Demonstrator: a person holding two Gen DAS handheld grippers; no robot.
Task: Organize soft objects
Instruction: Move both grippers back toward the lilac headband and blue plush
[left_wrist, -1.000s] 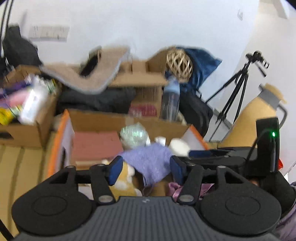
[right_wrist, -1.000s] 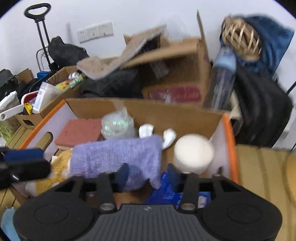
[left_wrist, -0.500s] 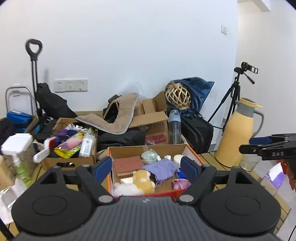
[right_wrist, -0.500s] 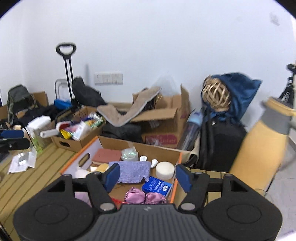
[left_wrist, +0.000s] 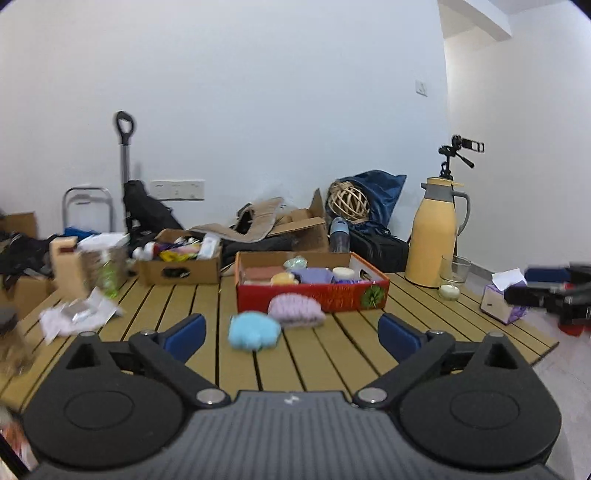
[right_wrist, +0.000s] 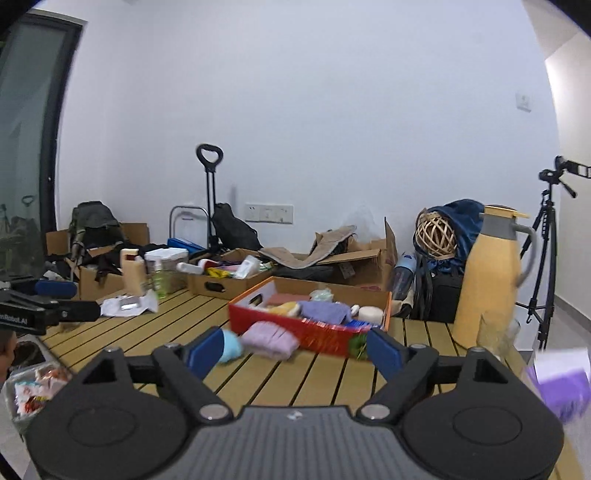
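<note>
Both grippers, left (left_wrist: 291, 330) and right (right_wrist: 293, 349), hover empty with jaws wide apart above the counter (left_wrist: 332, 362); next, one likely descends on the blue plush (left_wrist: 253, 329) or lilac knit (left_wrist: 295, 310) lying before the red box (left_wrist: 312, 293).

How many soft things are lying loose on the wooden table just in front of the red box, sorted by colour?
Light blue: 1, the light blue fluffy piece
Lilac: 1, the lilac knitted piece, against the red box
Total: 2
Both lie ahead of the open left gripper and right gripper.
</note>
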